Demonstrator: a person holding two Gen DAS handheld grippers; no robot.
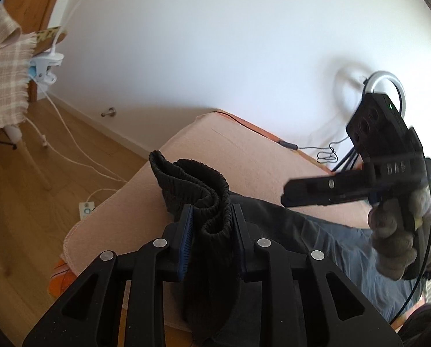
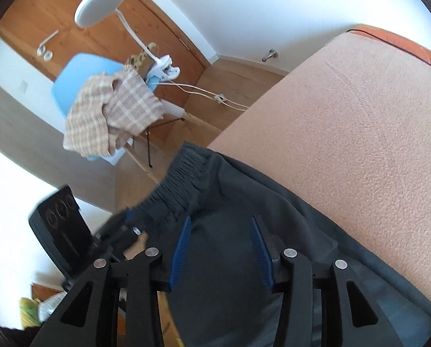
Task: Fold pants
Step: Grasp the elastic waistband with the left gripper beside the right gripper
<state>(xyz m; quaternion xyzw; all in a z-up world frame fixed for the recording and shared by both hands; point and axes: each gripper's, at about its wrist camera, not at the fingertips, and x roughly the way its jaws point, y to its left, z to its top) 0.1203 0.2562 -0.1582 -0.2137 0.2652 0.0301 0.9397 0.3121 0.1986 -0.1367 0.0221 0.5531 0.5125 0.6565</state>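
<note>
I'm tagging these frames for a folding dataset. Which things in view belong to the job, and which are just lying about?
Job:
black pants
left gripper, shut on the bunched waistband
right gripper, open over the pants
pink blanket under them

Lying about:
blue chair with plaid cloth
clamp lamp
floor cables

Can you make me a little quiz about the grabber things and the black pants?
1. True or false: the left gripper has the pants' bunched stretchy waistband between its fingers.
2. What colour is the blanket under the pants? A) green B) peach-pink C) purple
3. Fill in: the right gripper's fingers stand ____ over the dark cloth, holding nothing.

Key: 1 true. 2 B. 3 open.
</note>
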